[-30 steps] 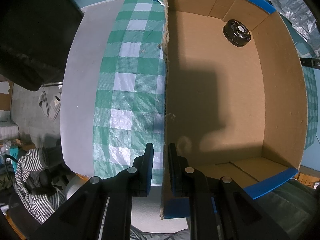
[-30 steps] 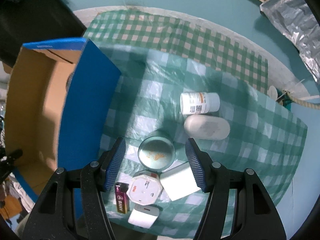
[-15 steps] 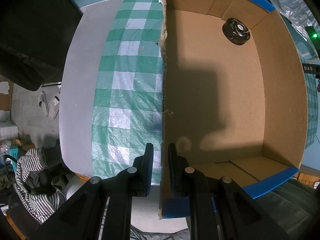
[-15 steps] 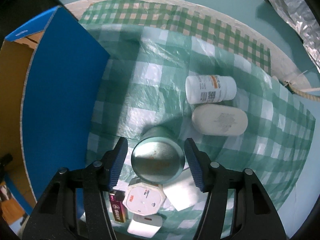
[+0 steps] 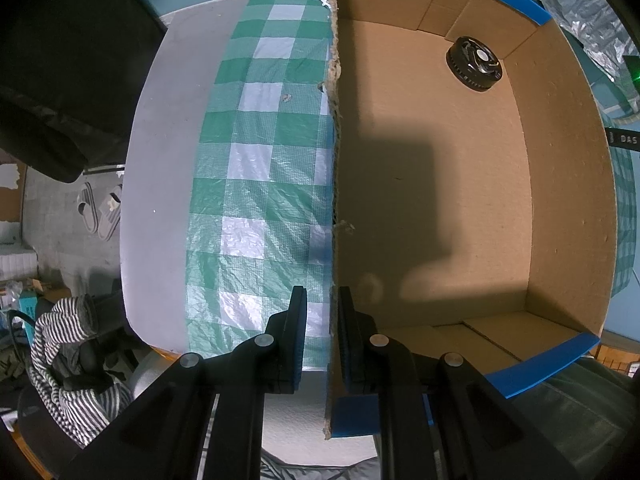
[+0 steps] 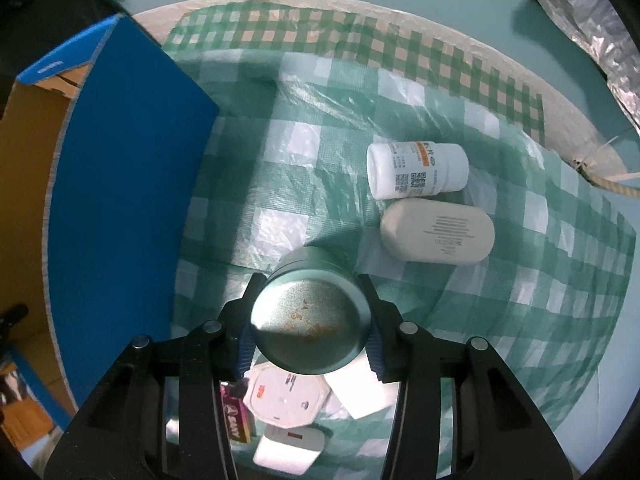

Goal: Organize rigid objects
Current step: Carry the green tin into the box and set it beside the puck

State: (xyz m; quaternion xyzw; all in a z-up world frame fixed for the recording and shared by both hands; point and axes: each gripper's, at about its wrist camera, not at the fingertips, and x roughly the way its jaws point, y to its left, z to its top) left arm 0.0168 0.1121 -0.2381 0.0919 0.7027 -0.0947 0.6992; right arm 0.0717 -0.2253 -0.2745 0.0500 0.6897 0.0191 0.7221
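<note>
My right gripper [image 6: 310, 340] is shut on a round green tin [image 6: 310, 320], its pads against the tin's two sides. Beyond it on the checked cloth lie a white pill bottle [image 6: 416, 176] and a cream oval case [image 6: 438, 234]. Under the tin sit a white octagonal device [image 6: 286, 398], a white block [image 6: 360, 394], a white charger [image 6: 290, 448] and a small maroon box [image 6: 236, 420]. My left gripper [image 5: 322, 336] is shut on the left wall of the cardboard box [image 5: 334, 200]. A black round part [image 5: 474, 64] lies in the box's far corner.
The box's blue outer wall [image 6: 120, 200] stands just left of the tin. The green checked cloth [image 5: 256, 180] covers a round grey table [image 5: 156, 160]. Crinkled foil [image 6: 580, 8] lies beyond the table at the upper right. Striped clothing [image 5: 72, 380] and slippers [image 5: 100, 212] are below the table edge.
My right gripper came down around the green tin and closed on its sides. The left gripper stays clamped on the box wall.
</note>
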